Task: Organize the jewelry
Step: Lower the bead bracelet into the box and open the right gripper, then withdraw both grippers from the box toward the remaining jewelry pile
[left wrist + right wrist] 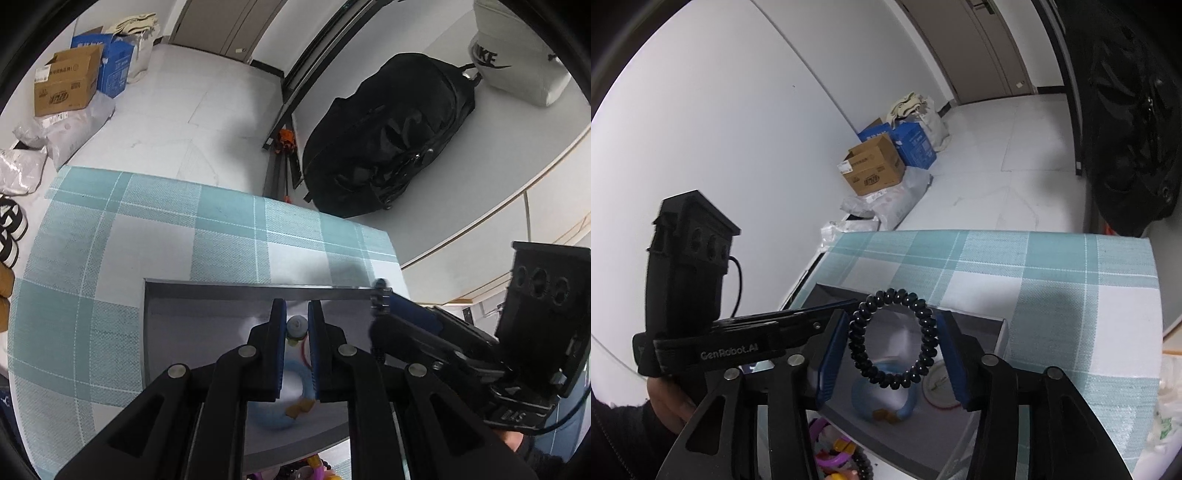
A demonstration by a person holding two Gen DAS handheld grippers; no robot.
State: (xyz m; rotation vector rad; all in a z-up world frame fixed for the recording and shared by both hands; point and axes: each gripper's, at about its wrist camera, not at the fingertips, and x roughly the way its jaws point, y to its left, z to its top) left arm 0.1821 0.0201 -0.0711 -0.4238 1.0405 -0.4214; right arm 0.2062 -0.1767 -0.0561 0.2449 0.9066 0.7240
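Note:
A grey tray (255, 290) (1001, 334) stands on the checked teal cloth. In it lie a light-blue ring-shaped piece (295, 413) (871, 402) with orange bits and a white round piece with a red rim (940, 387). My left gripper (297, 325) hovers low over the tray, its blue pads narrowly apart around a small grey-white item (296, 328). My right gripper (892, 339) is shut on a black coiled hair tie (892, 339), stretched between its pads above the tray. It shows in the left wrist view at the tray's right corner (380, 291). Colourful jewelry (831, 448) (314, 467) lies in front of the tray.
The cloth-covered table (110, 240) ends at the far edge; floor lies beyond. Cardboard and blue boxes (70, 85) (875, 168) stand by the wall. A black backpack (391, 136) sits on a white counter at the right.

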